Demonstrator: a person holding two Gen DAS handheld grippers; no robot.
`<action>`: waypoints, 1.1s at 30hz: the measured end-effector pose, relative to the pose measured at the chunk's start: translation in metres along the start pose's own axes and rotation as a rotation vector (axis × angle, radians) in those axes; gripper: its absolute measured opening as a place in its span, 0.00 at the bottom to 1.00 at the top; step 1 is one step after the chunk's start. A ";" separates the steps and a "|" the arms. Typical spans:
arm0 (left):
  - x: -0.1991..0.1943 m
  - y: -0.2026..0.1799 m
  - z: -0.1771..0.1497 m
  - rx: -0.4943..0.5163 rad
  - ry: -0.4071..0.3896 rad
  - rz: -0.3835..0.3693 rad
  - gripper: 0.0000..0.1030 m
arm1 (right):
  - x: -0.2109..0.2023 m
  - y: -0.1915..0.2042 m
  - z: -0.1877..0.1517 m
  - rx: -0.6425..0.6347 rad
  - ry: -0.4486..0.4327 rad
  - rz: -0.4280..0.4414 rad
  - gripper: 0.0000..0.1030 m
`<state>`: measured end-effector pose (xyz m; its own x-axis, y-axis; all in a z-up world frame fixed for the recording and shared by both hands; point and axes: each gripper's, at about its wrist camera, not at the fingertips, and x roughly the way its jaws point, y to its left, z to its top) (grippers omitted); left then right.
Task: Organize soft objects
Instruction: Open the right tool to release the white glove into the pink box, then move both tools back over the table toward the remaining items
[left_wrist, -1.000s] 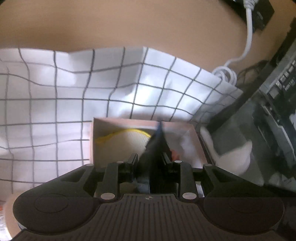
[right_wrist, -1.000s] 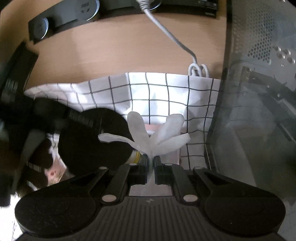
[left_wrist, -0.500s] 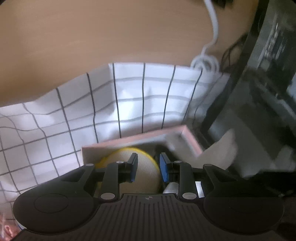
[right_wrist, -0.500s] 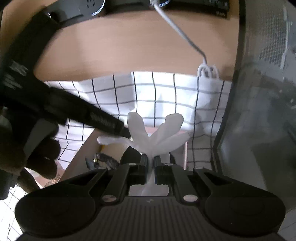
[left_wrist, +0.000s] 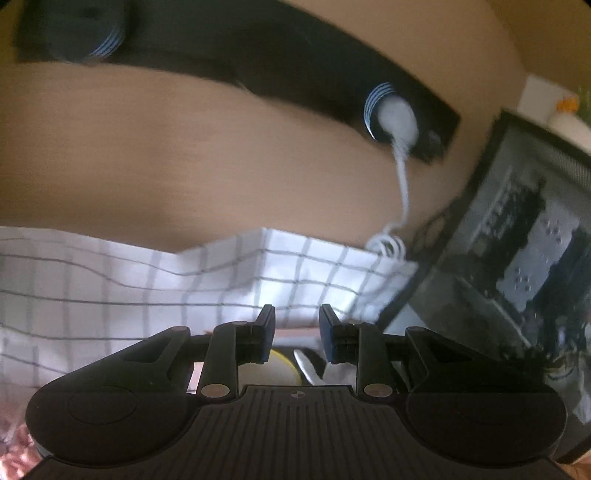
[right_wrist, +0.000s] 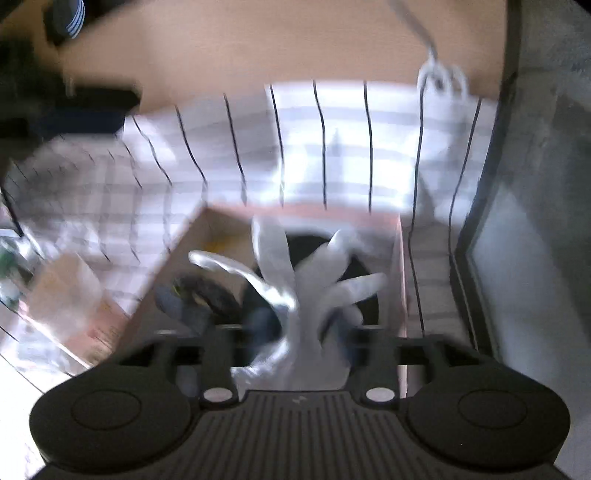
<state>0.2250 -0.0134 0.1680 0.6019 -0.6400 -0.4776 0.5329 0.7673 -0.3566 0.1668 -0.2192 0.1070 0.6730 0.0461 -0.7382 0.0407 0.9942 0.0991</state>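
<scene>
Your worktop (left_wrist: 155, 162) carries a checked cloth (right_wrist: 343, 147), and on it sits the pink box (right_wrist: 303, 211) already holding a dark round item and a yellow-rimmed one. The white glove (right_wrist: 306, 295) hangs over the box's open top. Your right hand-held gripper (right_wrist: 295, 332) has just been opening; the glove sits between its spread jaws, apparently released though blurred. Your left hand-held gripper (left_wrist: 297, 334) is empty, jaws slightly parted. At least one more item lies left of the box.
</scene>
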 end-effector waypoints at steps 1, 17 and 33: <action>-0.007 0.005 -0.001 -0.014 -0.017 0.002 0.28 | -0.012 0.000 0.001 0.009 -0.052 0.017 0.77; -0.160 0.129 -0.110 -0.267 -0.074 0.256 0.28 | -0.045 0.011 -0.003 0.052 0.069 0.042 0.29; -0.201 0.180 -0.185 -0.347 0.064 0.413 0.28 | -0.026 0.041 -0.010 -0.015 0.105 -0.112 0.50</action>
<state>0.0903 0.2609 0.0510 0.6767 -0.2870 -0.6781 0.0256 0.9295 -0.3678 0.1438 -0.1789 0.1235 0.5840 -0.0563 -0.8098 0.0994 0.9950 0.0024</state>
